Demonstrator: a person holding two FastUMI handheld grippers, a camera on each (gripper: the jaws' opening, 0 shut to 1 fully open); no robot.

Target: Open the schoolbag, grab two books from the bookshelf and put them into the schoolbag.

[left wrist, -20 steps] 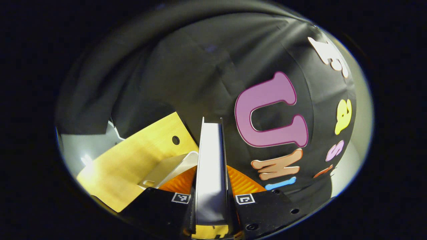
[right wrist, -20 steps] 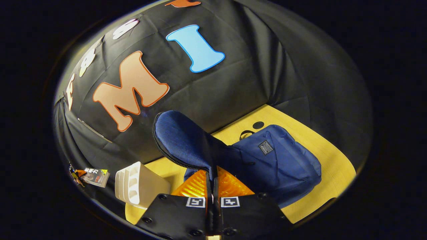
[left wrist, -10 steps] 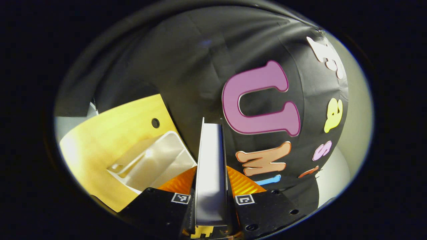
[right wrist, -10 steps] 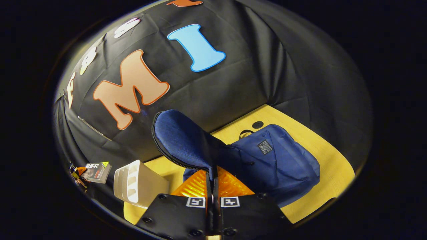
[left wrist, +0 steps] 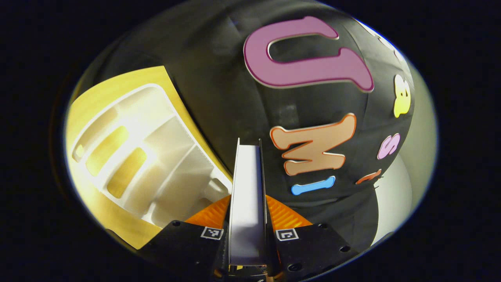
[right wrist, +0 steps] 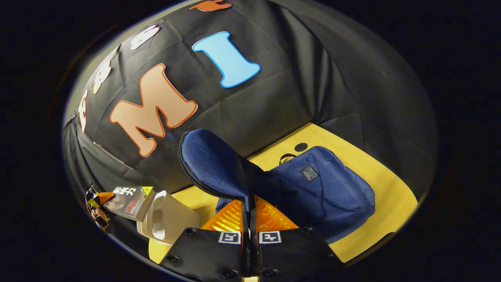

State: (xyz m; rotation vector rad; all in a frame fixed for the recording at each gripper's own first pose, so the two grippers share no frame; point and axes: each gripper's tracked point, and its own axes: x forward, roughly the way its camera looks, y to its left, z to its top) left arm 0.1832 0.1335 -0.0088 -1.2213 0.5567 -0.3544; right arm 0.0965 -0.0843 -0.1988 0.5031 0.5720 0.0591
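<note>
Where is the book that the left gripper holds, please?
In the left gripper view the book stands edge-on between the left gripper fingers, right of the white bookshelf.

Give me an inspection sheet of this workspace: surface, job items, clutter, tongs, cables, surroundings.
Surface: yellow wooden table, with a round hole near its back edge.
Job's things: blue schoolbag lies on the table, its flap lifted; one book is held edge-on; white bookshelf stands on the table, the slots in view empty.
Clutter: nothing seen.
Tongs: left tongs are shut on the book, beside the bookshelf; right tongs are shut on the flap, holding the bag open.
Cables: nothing seen.
Surroundings: black cloth wall behind the table; pale floor beyond it in the left gripper view.
</note>
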